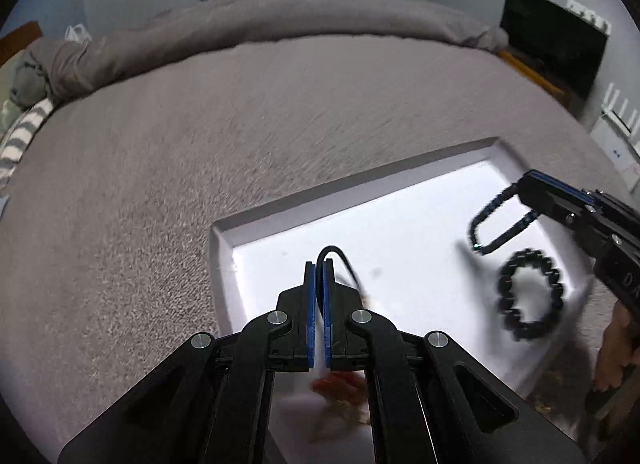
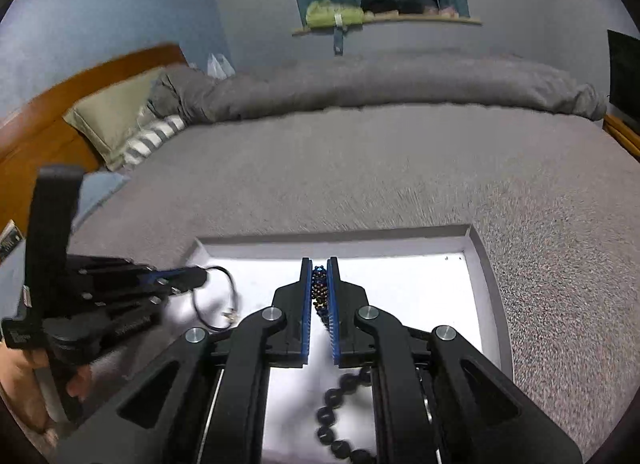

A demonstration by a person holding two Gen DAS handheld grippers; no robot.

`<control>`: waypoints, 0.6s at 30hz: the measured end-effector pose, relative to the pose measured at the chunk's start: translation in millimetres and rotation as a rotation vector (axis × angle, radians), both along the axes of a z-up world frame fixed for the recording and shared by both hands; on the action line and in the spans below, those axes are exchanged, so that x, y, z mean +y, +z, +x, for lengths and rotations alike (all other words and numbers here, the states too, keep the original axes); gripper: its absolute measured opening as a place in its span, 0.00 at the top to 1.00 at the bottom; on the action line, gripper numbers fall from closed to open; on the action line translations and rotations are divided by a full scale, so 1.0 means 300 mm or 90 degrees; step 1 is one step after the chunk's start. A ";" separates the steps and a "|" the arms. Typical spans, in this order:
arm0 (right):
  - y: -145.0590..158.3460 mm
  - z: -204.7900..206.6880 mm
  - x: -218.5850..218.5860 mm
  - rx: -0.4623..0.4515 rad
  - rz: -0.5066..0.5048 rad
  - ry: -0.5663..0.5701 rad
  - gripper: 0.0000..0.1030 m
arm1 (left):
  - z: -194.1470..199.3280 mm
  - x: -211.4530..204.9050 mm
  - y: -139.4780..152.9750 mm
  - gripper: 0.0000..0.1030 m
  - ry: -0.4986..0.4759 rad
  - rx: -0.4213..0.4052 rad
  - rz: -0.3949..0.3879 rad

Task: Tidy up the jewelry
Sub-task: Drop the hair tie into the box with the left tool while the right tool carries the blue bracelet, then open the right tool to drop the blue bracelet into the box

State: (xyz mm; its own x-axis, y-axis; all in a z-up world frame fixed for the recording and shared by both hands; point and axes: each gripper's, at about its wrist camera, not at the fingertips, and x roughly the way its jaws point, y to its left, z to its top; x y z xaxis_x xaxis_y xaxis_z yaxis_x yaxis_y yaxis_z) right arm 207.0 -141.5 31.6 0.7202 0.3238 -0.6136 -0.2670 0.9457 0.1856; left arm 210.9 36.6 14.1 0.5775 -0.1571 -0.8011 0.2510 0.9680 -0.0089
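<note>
1. White tray (image 1: 280,208) lies on the grey bed (image 1: 200,136); both hand-held grippers hang over it.
2. Left hand-held gripper (image 1: 319,264): clenched on a thin black cord (image 1: 334,250). The cord loops out past the fingertips and trails off to the right and down. In the right wrist view it hangs in a loose loop (image 2: 224,296) over the tray's left part; a small pale piece sits near its low end, too small to identify.
3. Right hand-held gripper (image 2: 319,268): clenched on a fine beaded bracelet (image 2: 319,292) of dark, blue and amber beads. In the left wrist view the bracelet (image 1: 496,220) dangles as a long narrow loop, its long axis running down and leftward from the fingertips toward the tray floor.
4. Chunky black bead bracelet (image 1: 530,294) lies flat in the tray, just below and beside the hanging loop, nearer the right hand than the left. Whether the loop's low end touches the tray is unclear; motion blur.
5. Something reddish (image 1: 340,384) shows under the left hand-held gripper, blurred, not identifiable.
6. Judgement: both pieces are being carried for setting down. The key relation is the beaded loop against the chunky bracelet: lower it to the left, or the two overlap.
</note>
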 end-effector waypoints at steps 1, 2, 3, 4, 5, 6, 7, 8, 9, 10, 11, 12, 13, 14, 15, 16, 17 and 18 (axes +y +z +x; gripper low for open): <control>-0.012 0.018 -0.007 0.013 -0.011 -0.008 0.93 | 0.010 0.007 -0.012 0.97 0.005 0.004 0.006; -0.019 0.030 -0.013 0.023 -0.020 -0.015 0.93 | 0.019 0.011 -0.022 0.97 0.007 0.009 0.012; -0.029 0.043 -0.023 0.035 -0.032 -0.029 0.93 | 0.028 0.017 -0.035 0.97 0.011 0.015 0.021; -0.035 0.053 -0.030 0.044 -0.036 -0.036 0.93 | 0.034 0.018 -0.044 0.97 0.013 0.018 0.027; -0.041 0.062 -0.037 0.052 -0.038 -0.040 0.93 | 0.039 0.020 -0.053 0.97 0.014 0.022 0.033; -0.051 0.075 -0.048 0.067 -0.042 -0.049 0.93 | 0.046 0.023 -0.066 0.97 0.016 0.028 0.041; -0.056 0.081 -0.059 0.072 -0.042 -0.055 0.93 | 0.051 0.025 -0.073 0.97 0.019 0.031 0.044; -0.061 0.089 -0.068 0.078 -0.042 -0.062 0.93 | 0.056 0.027 -0.079 0.97 0.023 0.033 0.048; -0.065 0.095 -0.072 0.084 -0.044 -0.069 0.93 | 0.057 0.029 -0.082 0.97 0.025 0.034 0.050; -0.067 0.098 -0.076 0.087 -0.045 -0.073 0.93 | 0.058 0.031 -0.083 0.97 0.026 0.034 0.050; -0.069 0.097 -0.081 0.088 -0.045 -0.074 0.93 | 0.059 0.028 -0.082 0.96 0.027 0.036 0.050; -0.070 0.096 -0.089 0.090 -0.043 -0.075 0.93 | 0.058 0.027 -0.081 0.93 0.026 0.038 0.050; -0.070 0.091 -0.097 0.092 -0.037 -0.075 0.92 | 0.055 0.023 -0.076 0.90 0.025 0.040 0.052; -0.070 0.087 -0.101 0.092 -0.034 -0.076 0.90 | 0.055 0.014 -0.077 0.83 0.022 0.038 0.053; -0.068 0.079 -0.108 0.089 -0.032 -0.079 0.87 | 0.040 0.011 -0.073 0.72 0.021 0.030 0.060; -0.062 0.067 -0.116 0.085 -0.028 -0.083 0.79 | 0.033 0.006 -0.066 0.68 0.020 0.025 0.063; -0.059 0.060 -0.119 0.083 -0.025 -0.085 0.72 | 0.022 0.002 -0.060 0.63 0.018 0.021 0.063; -0.049 0.041 -0.129 0.078 -0.020 -0.087 0.70 | 0.006 0.000 -0.051 0.63 0.016 0.017 0.058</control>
State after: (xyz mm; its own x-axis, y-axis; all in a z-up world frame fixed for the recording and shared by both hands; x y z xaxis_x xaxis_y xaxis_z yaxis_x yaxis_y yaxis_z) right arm 219.2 -180.3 17.0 0.6753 0.2070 -0.7080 -0.1126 0.9775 0.1784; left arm 212.7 36.6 -1.1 0.5588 -0.0690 -0.8264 0.2269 0.9712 0.0724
